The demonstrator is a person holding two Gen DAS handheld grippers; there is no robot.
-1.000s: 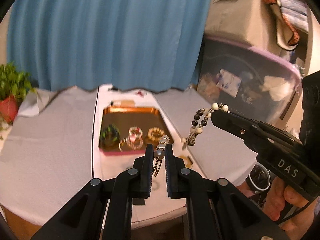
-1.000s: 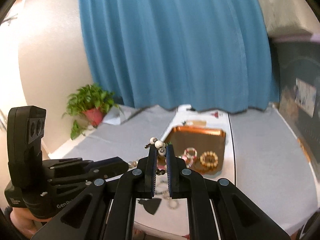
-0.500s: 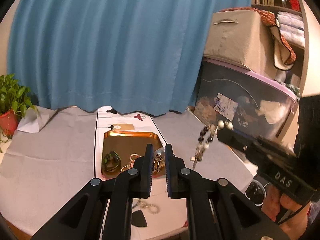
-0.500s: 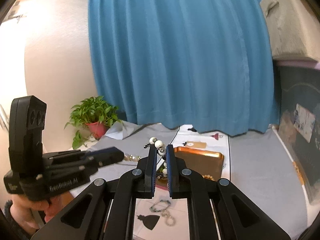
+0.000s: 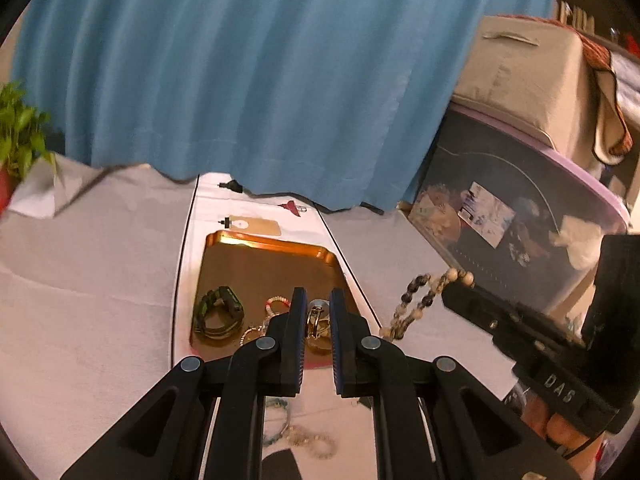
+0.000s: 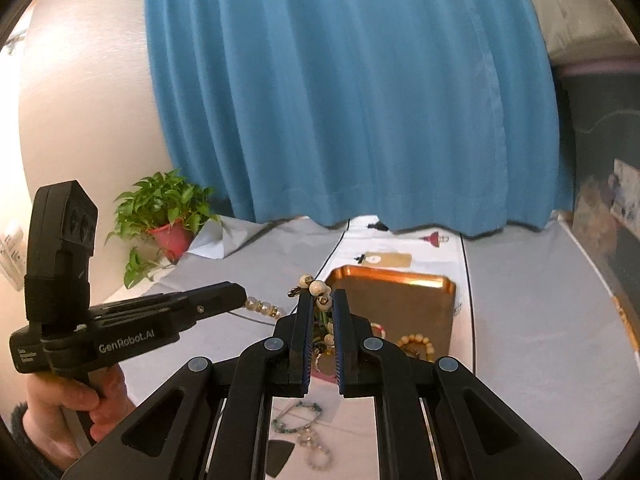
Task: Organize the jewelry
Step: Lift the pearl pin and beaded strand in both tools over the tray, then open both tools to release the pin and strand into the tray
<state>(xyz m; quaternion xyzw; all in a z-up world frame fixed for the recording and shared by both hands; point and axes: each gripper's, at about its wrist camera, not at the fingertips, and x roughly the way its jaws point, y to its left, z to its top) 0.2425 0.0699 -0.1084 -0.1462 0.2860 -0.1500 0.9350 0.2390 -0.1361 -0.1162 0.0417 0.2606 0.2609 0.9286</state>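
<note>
While both my grippers hang over the near end of the tray [image 5: 256, 242], each is clenched on a piece. My left gripper [image 5: 316, 312] grips a pearl-and-gold strand [image 6: 262, 307]; my right gripper [image 6: 322, 300] pinches a black-and-cream bead chain [image 5: 416, 304] that dangles beside the tray's right rim.

By my reckoning the job is partly done — a green band [image 5: 218, 314], a pink bracelet [image 5: 276, 302] and a cream bead bracelet [image 6: 416, 342] already lie in the tray. Left to do: set down the two held pieces and fetch the teal bracelet [image 6: 296, 416] and pale one [image 6: 318, 454] lying on the white cloth [image 5: 240, 206] before it.

Only the left view shows the chain hanging full length; only the right view shows the hand [image 6: 64, 412] on the left grip and the whole plant [image 6: 164, 208].
</note>
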